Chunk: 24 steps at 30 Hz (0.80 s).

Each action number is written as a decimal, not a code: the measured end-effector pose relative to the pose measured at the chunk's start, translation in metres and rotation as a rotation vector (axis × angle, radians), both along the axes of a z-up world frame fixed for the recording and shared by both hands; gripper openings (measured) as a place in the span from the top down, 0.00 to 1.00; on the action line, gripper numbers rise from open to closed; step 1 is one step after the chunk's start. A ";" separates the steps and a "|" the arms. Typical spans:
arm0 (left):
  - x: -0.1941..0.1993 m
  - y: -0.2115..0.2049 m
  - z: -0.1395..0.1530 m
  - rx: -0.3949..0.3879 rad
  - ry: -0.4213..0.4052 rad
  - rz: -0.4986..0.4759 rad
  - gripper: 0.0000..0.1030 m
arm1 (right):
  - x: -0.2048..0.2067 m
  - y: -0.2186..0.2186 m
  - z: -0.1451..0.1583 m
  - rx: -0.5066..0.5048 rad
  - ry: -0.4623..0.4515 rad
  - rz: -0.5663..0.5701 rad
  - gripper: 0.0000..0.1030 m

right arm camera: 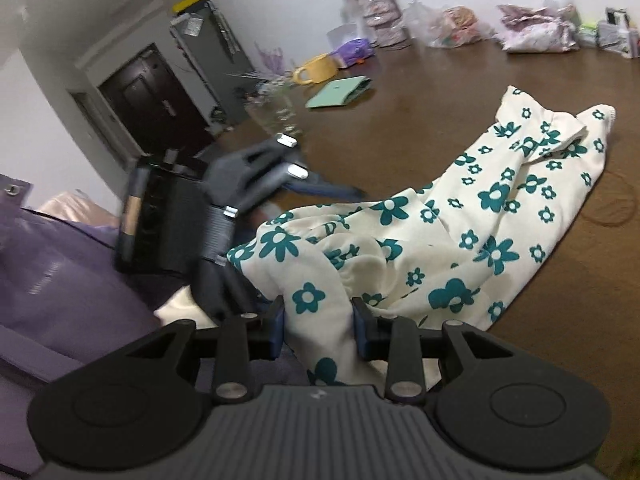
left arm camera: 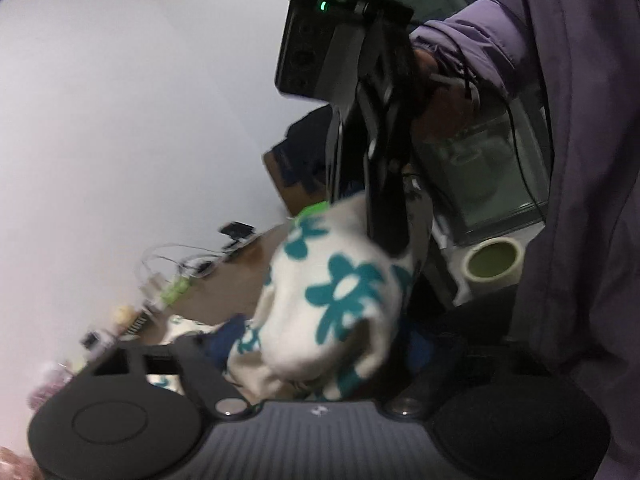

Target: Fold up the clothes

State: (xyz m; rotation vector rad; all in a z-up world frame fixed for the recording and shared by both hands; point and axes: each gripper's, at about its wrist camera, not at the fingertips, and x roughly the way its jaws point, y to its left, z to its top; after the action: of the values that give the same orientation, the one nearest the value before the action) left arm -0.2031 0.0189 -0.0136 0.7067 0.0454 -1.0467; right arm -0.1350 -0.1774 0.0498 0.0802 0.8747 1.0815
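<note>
A cream garment with teal flowers lies half spread on the brown table, its near end lifted. My right gripper is shut on a bunched fold of it between the blue pads. The left gripper shows at left in the right wrist view, holding the same edge. In the left wrist view the cloth hangs bunched in front of the left gripper, whose fingertips it hides. The right gripper there comes down onto the cloth from above.
Along the table's far edge stand a vase of flowers, plastic bags, a yellow mug, a green notebook and a glass vase. My purple sleeve fills the right. A tape roll sits lower right.
</note>
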 end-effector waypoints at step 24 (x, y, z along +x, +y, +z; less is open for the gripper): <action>0.083 0.018 0.032 -0.243 0.647 0.177 0.69 | -0.019 -0.187 0.008 -0.004 -0.595 -0.532 0.06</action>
State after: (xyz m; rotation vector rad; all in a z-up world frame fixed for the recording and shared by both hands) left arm -0.1201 0.0365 0.0180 0.1206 0.5217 -1.0511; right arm -0.1543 -0.3647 0.0574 -0.0150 0.2849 0.5494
